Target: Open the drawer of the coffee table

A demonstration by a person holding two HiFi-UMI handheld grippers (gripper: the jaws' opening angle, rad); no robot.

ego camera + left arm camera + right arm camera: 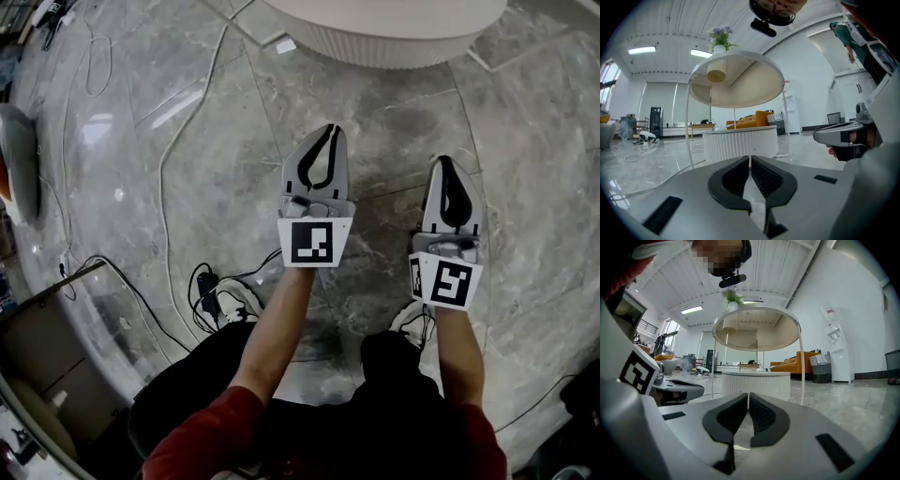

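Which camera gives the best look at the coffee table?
The left gripper view: the coffee table fills the middle, with its ribbed side and the raised round top both visible. The right gripper view shows it smaller. The head view catches only its near edge.

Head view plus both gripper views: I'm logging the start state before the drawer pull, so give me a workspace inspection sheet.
Surface: grey marble floor, glossy.
Job's things: white ribbed coffee table ahead; drawer not made out.
Clutter: small white flat item on the floor beside the table.
Grippers: left gripper and right gripper both shut, empty, short of the table.
Cables: white cable snakes across the floor; black cables by the person's left foot.
Surroundings: orange sofa, water dispenser.
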